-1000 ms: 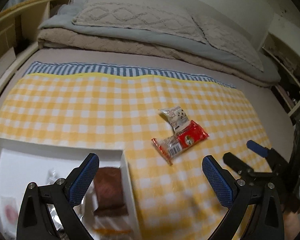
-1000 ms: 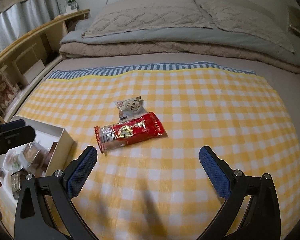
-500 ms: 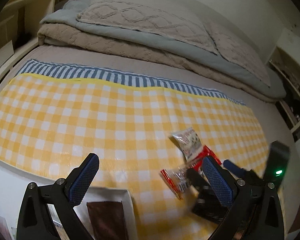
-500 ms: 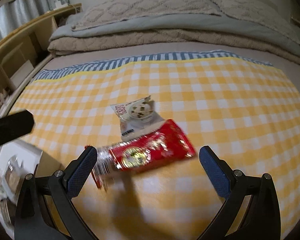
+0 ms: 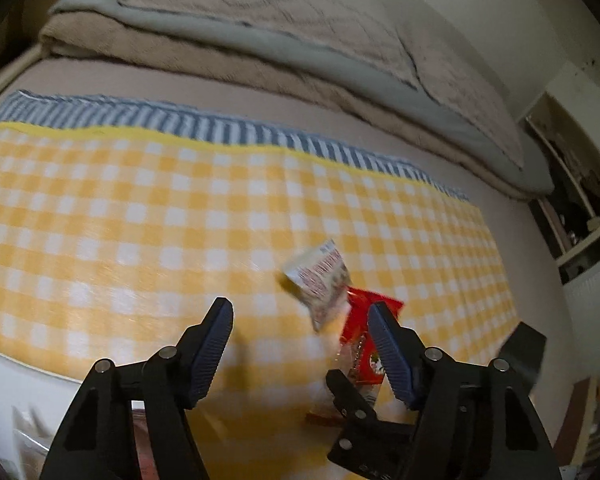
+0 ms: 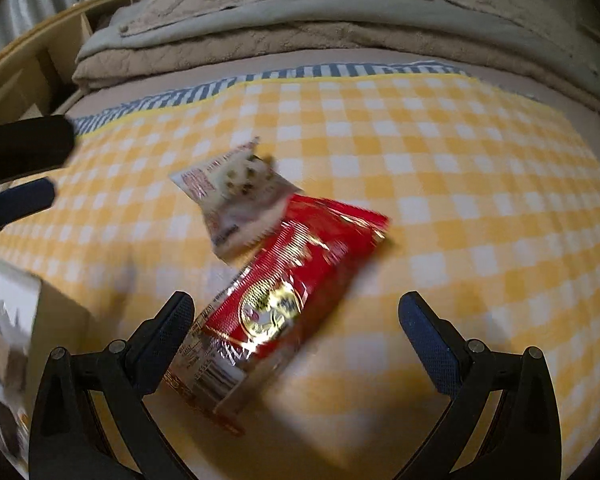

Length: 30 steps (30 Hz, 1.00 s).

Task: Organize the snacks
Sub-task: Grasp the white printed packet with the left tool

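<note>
**Two snack packs on the checked cloth, both tools over them**

A red snack packet (image 6: pixel 288 300) lies flat on the yellow-and-white checked cloth (image 6: pixel 440 168) spread over the bed (image 6: pixel 340 44). In the right wrist view its long axis runs on a diagonal, from a clear, printed end at lower left, close to the camera, up to a red end at upper right. A smaller white snack packet (image 6: pixel 236 200) lies just beyond it, overlapping the red packet's upper left edge, its own long axis slanting the other way, from upper left down to the right.

The right tool (image 6: pixel 296 330) hangs low over the red packet with its jaws spread wide. The packet's near end lies between them, close to the left pad (image 6: pixel 168 332); the pads do not press on it.

The left tool (image 5: pixel 300 344) has just been closing its jaws and now stands partly open, with only cloth between the pads. In its view the white packet and the red one lie just beyond its right pad (image 5: pixel 388 348), partly hidden by it.

A white box (image 6: pixel 16 292) sits at the cloth's left edge. Wrapped snacks lie inside, among them dark brown pieces; blur hides the detail.
</note>
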Available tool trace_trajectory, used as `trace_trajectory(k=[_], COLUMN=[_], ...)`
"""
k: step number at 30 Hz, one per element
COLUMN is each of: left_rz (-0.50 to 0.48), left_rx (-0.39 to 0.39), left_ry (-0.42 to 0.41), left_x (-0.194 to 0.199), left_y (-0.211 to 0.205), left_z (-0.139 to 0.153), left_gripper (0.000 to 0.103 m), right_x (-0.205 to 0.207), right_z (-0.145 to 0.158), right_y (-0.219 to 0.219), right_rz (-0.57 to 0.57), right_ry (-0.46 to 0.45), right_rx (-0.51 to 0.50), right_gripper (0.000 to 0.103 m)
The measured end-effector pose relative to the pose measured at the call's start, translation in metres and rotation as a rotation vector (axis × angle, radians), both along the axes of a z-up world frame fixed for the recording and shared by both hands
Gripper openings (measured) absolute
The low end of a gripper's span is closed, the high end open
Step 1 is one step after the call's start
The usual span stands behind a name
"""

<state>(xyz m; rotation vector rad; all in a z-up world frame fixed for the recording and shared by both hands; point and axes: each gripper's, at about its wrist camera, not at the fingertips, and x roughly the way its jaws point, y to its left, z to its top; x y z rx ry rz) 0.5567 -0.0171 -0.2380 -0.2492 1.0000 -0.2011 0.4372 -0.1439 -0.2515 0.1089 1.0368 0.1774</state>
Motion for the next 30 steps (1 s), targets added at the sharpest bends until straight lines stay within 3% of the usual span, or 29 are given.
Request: trace_trajectory(k=[6,10,13,15,17,26,30], left_rz=[0.040,0.087,0.096,0.097,0.102,0.063,0.025], left_rx=[-0.105,-0.126,-0.130,-0.122,-0.107,-0.067,0.028], left_ry=[0.068,0.087,0.086,0.072,0.057,0.022,0.043], left_x=[0.023,0.037,0.046,0.051,0.056,0.073,0.087], left_y=[-0.017,-0.021,-0.030,-0.036,-0.042,-0.066,-0.082], left_z=[-0.019,-0.033,-0.042,-0.046,-0.049,-0.063,-0.071], left_gripper=[0.068,0.068,0.068,0.068,0.069,0.072,0.073], right_x=[-0.013,-0.021,-0.025,-0.026,-0.027,-0.043,-0.049], right_z=[0.000,0.000,0.001,0.002,0.004,0.019,0.035], right_y=[-0.032,-0.054,-0.071,-0.080,-0.086,-0.099,-0.112], right_rz=[0.042,0.052,0.056,0.058,0.078,0.209,0.207], right_ry=[0.033,0.058,0.038,0.026,0.005,-0.047,-0.080], right_rx=[-0.003,-0.030,-0.037,-0.037,-0.033,-0.012,0.017], right_gripper=[0.103,0.102,0.089,0.072,0.064,0.054,0.052])
